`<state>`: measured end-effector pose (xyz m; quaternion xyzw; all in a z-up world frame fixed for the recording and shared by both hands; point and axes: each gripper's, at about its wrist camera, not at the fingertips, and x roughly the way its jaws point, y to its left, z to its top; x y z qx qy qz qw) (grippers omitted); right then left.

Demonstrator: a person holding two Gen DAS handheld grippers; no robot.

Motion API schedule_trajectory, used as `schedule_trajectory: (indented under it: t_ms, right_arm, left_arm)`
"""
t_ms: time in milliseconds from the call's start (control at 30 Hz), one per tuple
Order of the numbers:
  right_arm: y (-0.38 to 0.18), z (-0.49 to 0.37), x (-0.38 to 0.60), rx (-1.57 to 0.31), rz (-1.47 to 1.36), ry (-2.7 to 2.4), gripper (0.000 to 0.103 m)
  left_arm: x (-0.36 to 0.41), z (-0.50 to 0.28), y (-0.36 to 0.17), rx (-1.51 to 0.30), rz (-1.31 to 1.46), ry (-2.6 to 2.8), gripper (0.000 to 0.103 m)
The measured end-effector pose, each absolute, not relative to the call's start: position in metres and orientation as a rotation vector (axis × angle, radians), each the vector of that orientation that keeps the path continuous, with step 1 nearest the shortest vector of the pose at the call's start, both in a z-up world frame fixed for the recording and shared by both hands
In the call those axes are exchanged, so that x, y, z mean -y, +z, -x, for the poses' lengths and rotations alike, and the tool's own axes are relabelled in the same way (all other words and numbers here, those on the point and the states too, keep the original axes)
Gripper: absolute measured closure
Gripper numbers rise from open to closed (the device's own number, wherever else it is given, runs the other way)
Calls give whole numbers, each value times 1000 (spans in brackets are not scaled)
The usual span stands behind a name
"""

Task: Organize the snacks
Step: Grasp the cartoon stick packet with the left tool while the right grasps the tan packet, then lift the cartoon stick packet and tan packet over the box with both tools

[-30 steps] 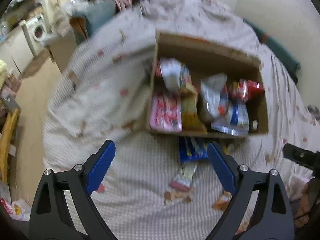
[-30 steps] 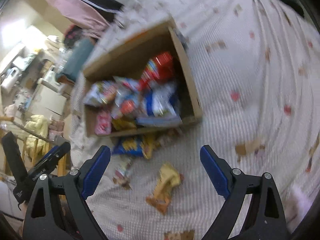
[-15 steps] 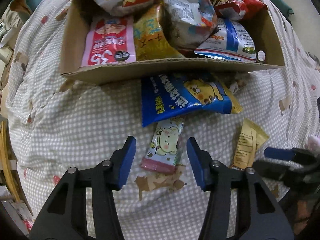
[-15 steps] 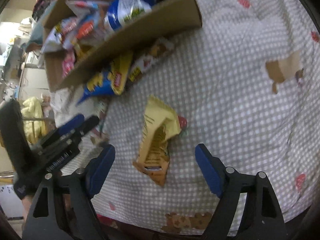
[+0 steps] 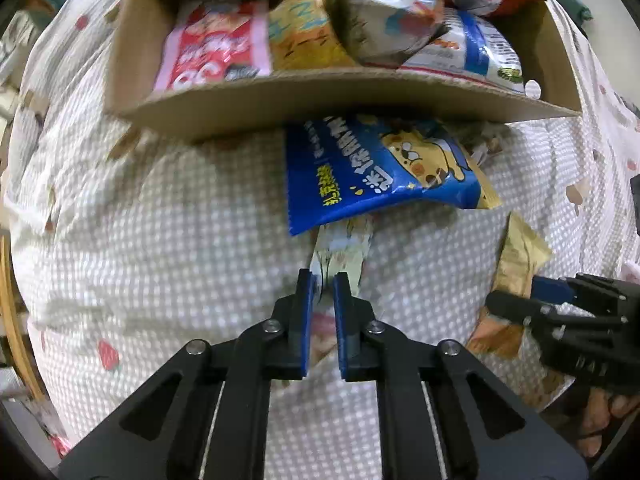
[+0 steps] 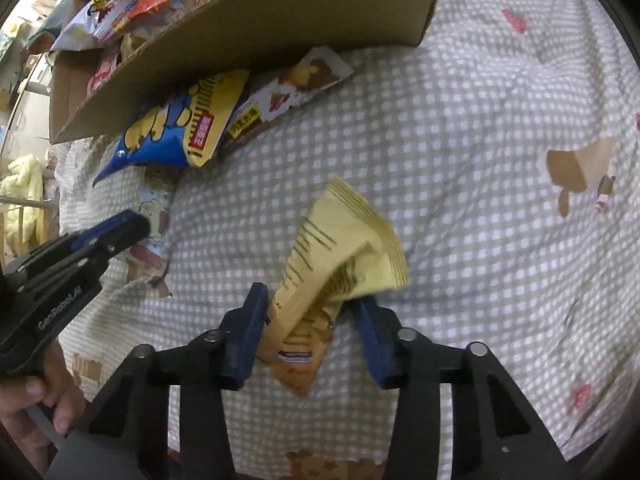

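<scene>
Left tool [image 5: 322,280] pinching pale cartoon-printed snack bar [image 5: 343,249], right tool [image 6: 310,308] clamping yellow foil snack packet [image 6: 340,252], both lying on checked bedspread [image 6: 480,160] near brown cardboard box [image 5: 320,100].

Bed covered by gingham checked sheet [image 6: 460,128], beige and white, printed with small bears, strawberries and brown patches. Far left edge of right wrist view: wooden rail or chair frame [image 6: 24,216] with pale yellow cloth [image 6: 22,184] draped on it, blurred clutter behind. Left wrist view: curved wooden piece [image 5: 16,320] at left edge; light is soft indoor.
</scene>
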<state>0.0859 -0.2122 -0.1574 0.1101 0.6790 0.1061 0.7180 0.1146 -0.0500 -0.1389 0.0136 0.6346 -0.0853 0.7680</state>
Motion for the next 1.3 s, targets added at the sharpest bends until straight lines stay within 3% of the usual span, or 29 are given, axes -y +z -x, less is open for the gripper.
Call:
schedule_trajectory:
  t_ms: [167,400,467,533,800,867,900,1300]
  right_arm:
    - [-147,-83,227,-1466,-198,218,68]
    - [-115,-70,260,-1372,-288,208,69]
    - [-107,-68,264,-1340,-315,231,69]
    - [-96,-66,269,-1306,-330,256,69]
    - [-88,-73,270,-1296,-355,290,69]
    - [-92,-78,260,-1291,-349,294,69]
    - [-96,-79,256,-1290,-348,297,69]
    - [-97,-91,226,-1287,-335,330,69]
  left_arm:
    - [47,-96,-144,-1415,-27,-207,99]
    - [35,-81,-120,-1292,5,-188,96]
    - [36,-86,-121,-1288,12,-187,88]
    - [39,-92,-127,-1298,11,-186,63]
    - [53,-115,-151,-1344,-58,-193,63]
    - [56,-115,-151,-1342,-61,-195,68]
    - [57,-114,-151,-1339,-71,-203,78]
    - [37,-67,-139,-1393,-51,-194,79]
